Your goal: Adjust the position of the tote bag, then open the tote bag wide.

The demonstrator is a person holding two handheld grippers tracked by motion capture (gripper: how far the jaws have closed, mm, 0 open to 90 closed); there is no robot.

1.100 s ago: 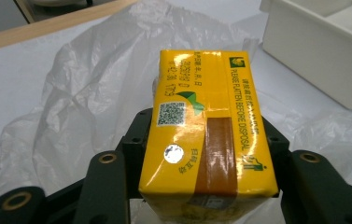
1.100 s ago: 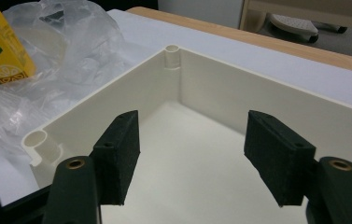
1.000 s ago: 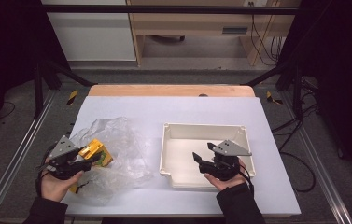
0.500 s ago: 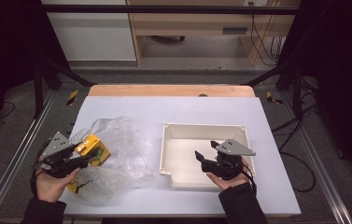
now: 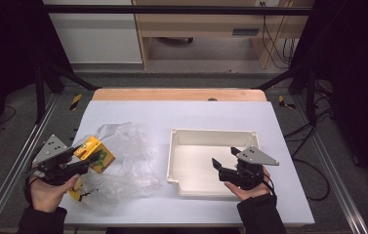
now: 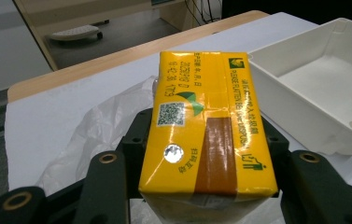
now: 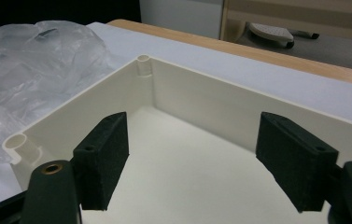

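Left gripper (image 5: 86,158) clamped on a yellow rectangular foil-wrapped pack with green print and a brown tape strip (image 6: 206,126); its black jaws press both long sides, pack lifted above the crumpled clear plastic bag (image 5: 123,161) that lies just under and ahead of the tips. Right gripper (image 5: 223,163) holds nothing: its jaws stand apart and have just been opening, nothing between them, pads (image 7: 103,158) hovering inside the near edge of the shallow cream rectangular plastic tray (image 5: 211,136). The tray is empty in front of those jaws, its far wall and corner post ahead of them.

Step in hand, as I read it: carry the pack out of the bag and across to the tray. To do it well:
- keep the squeeze steady, the foil looks slick and the pack is gripped near its rear end, so it could pivot nose-down
- lift clear of the bag film before going sideways; a bit of film may cling under the pack, hard to tell from the high view
- come over the tray wall, not into it, then lower flat
- right gripper should stay off the landing spot, or pin the tray rim if it slides

Another small yellow item (image 5: 75,193) sits below the left hand, partly hidden
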